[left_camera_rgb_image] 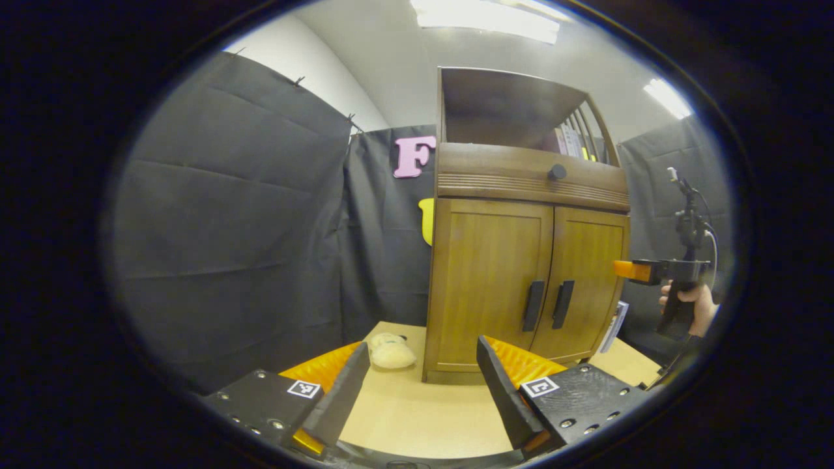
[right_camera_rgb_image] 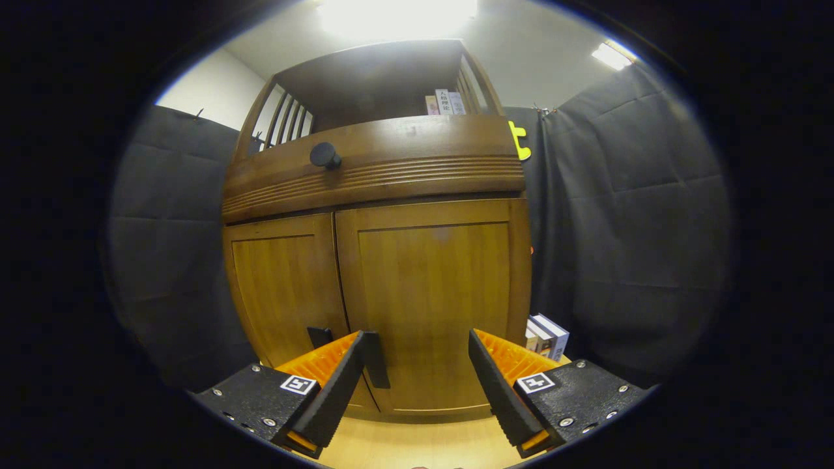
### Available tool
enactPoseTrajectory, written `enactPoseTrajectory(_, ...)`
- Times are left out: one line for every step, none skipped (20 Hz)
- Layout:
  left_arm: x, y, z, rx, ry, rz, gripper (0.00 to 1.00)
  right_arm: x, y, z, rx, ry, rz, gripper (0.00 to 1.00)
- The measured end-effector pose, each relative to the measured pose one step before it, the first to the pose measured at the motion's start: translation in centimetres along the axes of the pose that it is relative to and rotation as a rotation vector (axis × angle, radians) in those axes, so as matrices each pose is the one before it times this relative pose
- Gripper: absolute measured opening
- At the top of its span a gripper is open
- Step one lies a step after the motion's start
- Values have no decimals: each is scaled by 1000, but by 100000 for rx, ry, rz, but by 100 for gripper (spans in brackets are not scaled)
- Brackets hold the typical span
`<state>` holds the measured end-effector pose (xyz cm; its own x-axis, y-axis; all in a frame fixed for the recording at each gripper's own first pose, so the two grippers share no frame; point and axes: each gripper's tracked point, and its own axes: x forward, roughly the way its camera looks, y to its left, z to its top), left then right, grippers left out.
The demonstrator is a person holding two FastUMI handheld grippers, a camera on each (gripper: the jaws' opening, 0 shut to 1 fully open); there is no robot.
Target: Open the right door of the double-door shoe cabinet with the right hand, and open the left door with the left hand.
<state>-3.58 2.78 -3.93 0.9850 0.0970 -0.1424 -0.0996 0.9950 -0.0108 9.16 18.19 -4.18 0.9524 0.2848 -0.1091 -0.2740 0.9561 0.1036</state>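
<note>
While both doors stand closed:
Writing: book spines [right_camera_rgb_image: 446, 103], unreadable.
Right gripper [right_camera_rgb_image: 417, 365]: fingers apart, near right door handle [right_camera_rgb_image: 376, 359], holding nothing.
Left gripper [left_camera_rgb_image: 420, 381]: fingers apart, empty.

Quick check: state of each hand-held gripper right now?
Left hand-held gripper: open, holding nothing, back from the cabinet.
Right hand-held gripper: open, holding nothing, close to the right door, its handle by one finger.
</note>
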Motion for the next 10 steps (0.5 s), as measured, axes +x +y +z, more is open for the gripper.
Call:
enactPoseTrajectory(100, 70, -48, -193, 1068, 538, 100, 1000, 618, -344, 535, 996, 540, 96)
enactPoseTrajectory(-1, 6, -207, 76, 1081, 652, 95, 886, 742, -413, 484, 818, 1033, 95)
enactPoseTrajectory(40, 120, -128, 193, 996, 923, 90, 852, 591, -296, 264, 983, 750, 95)
enactPoseTrajectory(77, 48, -257, 24, 1104, 1019, 99, 824, 465, -328, -138, 696, 507, 95)
enactPoseTrajectory(195, 29, -124, -319, 1129, 867, 90, 977, 398, -338, -517, 880, 438, 95)
enactPoseTrajectory(40, 115, -349, -696, 1349, 1093, 95, 856, 214, -320, -572, 1004, 438, 95)
enactPoseTrajectory(149, 109, -128, -953, 1326, 1008, 95, 807, 386, -65, -416, 781, 540, 96)
enactPoseTrajectory(236, 56, -114, -1048, 1364, 987, 95, 556, 186, -340, -269, 511, 490, 95)
enactPoseTrajectory(-49, 70, -229, -998, 1335, 1120, 90, 916, 209, -342, -149, 666, 157, 95)
enactPoseTrajectory(193, 194, -209, -815, 1232, 1228, 95, 818, 156, -329, -44, 689, 168, 95)
